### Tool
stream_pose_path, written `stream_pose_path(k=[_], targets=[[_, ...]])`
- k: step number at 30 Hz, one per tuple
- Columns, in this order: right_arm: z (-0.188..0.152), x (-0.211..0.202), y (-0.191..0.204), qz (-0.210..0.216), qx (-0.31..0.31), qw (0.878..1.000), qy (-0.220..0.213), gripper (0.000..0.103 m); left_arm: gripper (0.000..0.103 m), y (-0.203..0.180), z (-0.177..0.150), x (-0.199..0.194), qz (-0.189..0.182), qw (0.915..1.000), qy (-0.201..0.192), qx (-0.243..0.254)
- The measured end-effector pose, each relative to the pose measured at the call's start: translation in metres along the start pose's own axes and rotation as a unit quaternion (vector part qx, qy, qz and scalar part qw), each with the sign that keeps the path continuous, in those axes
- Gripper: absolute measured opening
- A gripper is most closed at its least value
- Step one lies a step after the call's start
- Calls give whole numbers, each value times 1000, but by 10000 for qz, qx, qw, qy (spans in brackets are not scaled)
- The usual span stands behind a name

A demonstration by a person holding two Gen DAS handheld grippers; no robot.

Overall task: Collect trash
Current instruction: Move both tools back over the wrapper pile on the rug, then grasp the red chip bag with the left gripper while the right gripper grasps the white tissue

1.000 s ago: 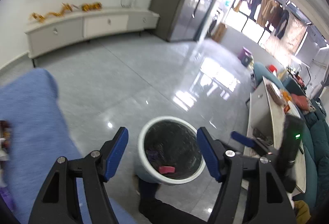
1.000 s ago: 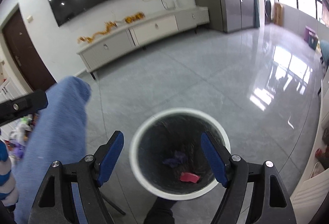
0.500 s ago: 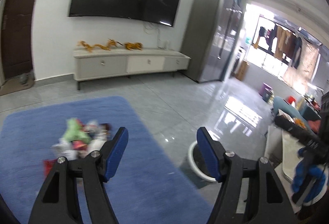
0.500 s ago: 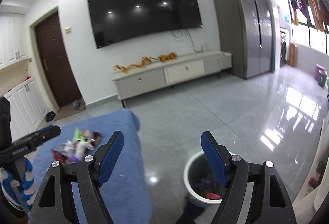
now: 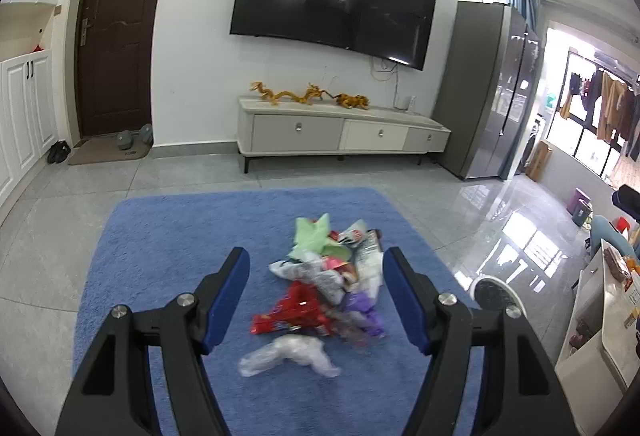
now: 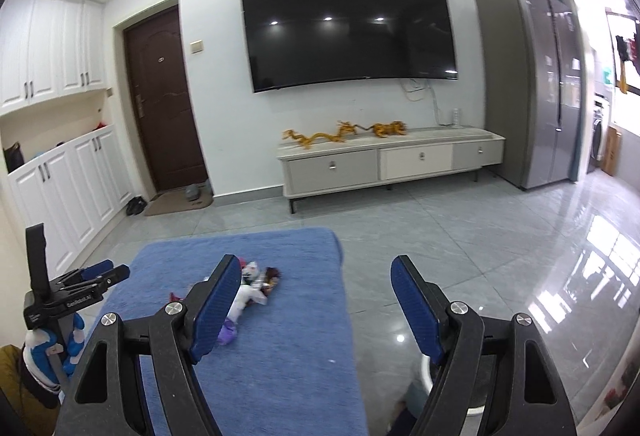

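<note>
A pile of trash (image 5: 328,276) lies on a blue rug (image 5: 168,236): green paper, a red wrapper (image 5: 292,316), purple scraps, a clear plastic bag (image 5: 288,354). My left gripper (image 5: 316,300) is open and empty, held above the pile. The white bin (image 5: 496,296) shows to its right, partly behind a finger. In the right wrist view the pile (image 6: 256,288) sits on the rug (image 6: 280,356), partly behind the left finger. My right gripper (image 6: 316,310) is open and empty, above the rug's right edge. The bin rim (image 6: 428,376) shows at lower right.
A TV cabinet (image 5: 340,134) stands along the far wall under a wall TV. A grey fridge (image 5: 488,88) stands at the right. A low table (image 5: 600,316) with items stands at the far right. My left gripper also appears in the right wrist view (image 6: 92,276). Grey tiled floor surrounds the rug.
Both grippers have lifted away from over the bin and swung left toward the rug. The trash pile has come between the left fingers. Both stay open and empty.
</note>
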State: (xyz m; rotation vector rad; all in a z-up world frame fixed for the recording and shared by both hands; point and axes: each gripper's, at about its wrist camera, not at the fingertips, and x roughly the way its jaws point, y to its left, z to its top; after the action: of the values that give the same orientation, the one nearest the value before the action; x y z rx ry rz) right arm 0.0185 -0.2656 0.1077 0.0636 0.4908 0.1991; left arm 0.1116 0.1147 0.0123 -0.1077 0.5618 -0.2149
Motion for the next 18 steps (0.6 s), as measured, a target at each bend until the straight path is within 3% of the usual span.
stream_pose_path(k=[6,12,18], targets=[[-6,50,24,444,58,9982,393,72,67,8,-18,30,-27,9995,327,9],[-22,132,45,839,137,9907,1060,66,67,-2,-41,80,-76,9963,850,87],[-52,199,51,1141,368,9796,1614,62,57,11,-58,125,-21,9914,1306,-22]])
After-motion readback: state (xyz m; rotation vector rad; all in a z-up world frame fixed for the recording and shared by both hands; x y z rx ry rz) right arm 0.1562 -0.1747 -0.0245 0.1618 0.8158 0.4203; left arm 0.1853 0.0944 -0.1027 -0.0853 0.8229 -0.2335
